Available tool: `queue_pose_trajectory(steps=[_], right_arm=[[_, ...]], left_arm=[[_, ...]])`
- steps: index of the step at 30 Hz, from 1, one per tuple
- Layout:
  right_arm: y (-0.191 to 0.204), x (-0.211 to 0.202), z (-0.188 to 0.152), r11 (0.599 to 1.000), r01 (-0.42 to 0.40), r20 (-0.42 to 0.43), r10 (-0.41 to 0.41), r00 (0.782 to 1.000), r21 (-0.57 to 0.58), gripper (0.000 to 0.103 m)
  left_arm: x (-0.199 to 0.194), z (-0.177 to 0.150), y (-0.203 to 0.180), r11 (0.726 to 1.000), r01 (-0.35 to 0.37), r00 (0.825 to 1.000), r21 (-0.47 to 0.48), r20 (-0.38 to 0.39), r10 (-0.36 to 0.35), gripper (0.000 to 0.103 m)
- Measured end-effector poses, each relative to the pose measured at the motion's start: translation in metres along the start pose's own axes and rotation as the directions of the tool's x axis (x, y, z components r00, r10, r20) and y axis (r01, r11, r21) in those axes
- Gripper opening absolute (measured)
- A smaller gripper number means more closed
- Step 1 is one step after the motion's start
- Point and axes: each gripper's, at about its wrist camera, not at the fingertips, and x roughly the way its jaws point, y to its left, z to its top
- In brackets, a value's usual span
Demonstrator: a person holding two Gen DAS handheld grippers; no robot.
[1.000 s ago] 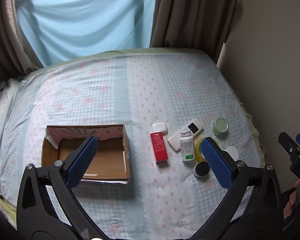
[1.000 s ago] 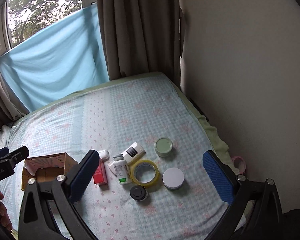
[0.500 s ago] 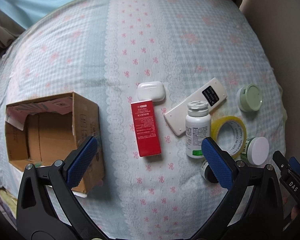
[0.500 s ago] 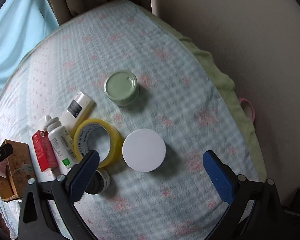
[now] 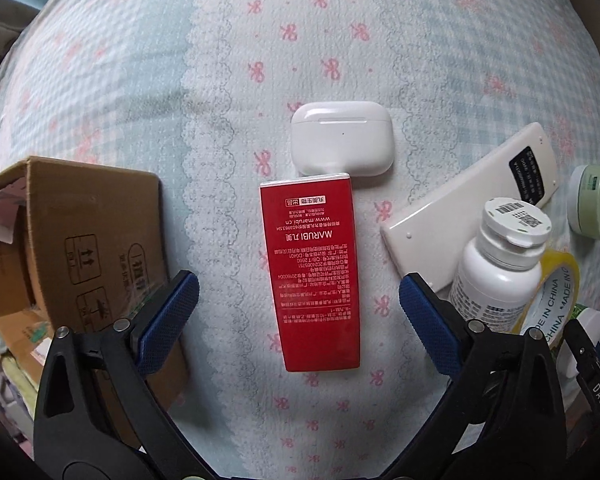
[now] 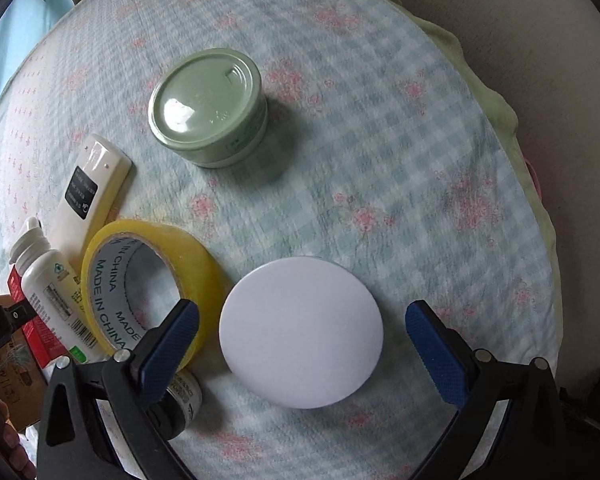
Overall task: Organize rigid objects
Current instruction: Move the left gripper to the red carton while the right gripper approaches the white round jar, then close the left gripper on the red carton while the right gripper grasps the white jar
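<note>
My left gripper is open and empty, its blue pads either side of a red MARUBI box lying flat on the bed. A white earbud case touches the box's far end. My right gripper is open and empty, straddling a white round lid-topped jar. Beside it lie a yellow tape roll, a white pill bottle, a white remote, a green jar and a small dark-lidded jar partly hidden under the left finger.
An open cardboard box stands at the left on the checked floral bedspread. The bed's right edge meets a beige wall. The pill bottle, remote and tape crowd the left gripper's right side.
Both grippers have dropped much closer to the bed. The left now frames the red box; the right now frames the white round jar. Both stay open.
</note>
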Motion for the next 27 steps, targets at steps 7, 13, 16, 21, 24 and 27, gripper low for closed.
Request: queue_pose_trajectory(steps=[7, 13, 16, 21, 24, 27], right_arm=[[-0.004, 0.002, 0.001, 0.999, 0.025, -0.02, -0.024, 1.0, 0.032, 0.098], [-0.006, 0.035, 0.006, 0.999, 0.023, -0.102, -0.018, 0.995, 0.046, 0.075], [-0.003, 0.045, 0.008, 0.998, 0.02, -0.114, -0.014, 0.993, 0.051, 0.069], [-0.006, 0.053, 0.009, 0.999, 0.028, -0.114, -0.023, 0.993, 0.046, 0.068], [-0.002, 0.047, 0.01, 0.998, 0.028, -0.111, -0.023, 0.994, 0.05, 0.068], [-0.006, 0.033, 0.005, 0.998, 0.024, -0.102, -0.018, 0.995, 0.051, 0.068]], left_arm=[[0.031, 0.003, -0.001, 1.0, 0.02, 0.999, -0.012, -0.051, -0.02, 0.089], [0.046, -0.001, -0.003, 0.999, 0.046, 0.997, -0.007, -0.066, -0.046, 0.075], [0.045, -0.001, -0.002, 0.997, 0.07, 0.996, 0.014, -0.056, -0.069, 0.059], [0.039, 0.007, -0.013, 0.996, 0.079, 0.996, 0.037, -0.051, -0.077, 0.04], [0.042, 0.007, -0.013, 0.996, 0.084, 0.996, 0.039, -0.045, -0.082, 0.039], [0.035, 0.002, -0.011, 0.996, 0.081, 0.996, 0.045, -0.041, -0.079, 0.039]])
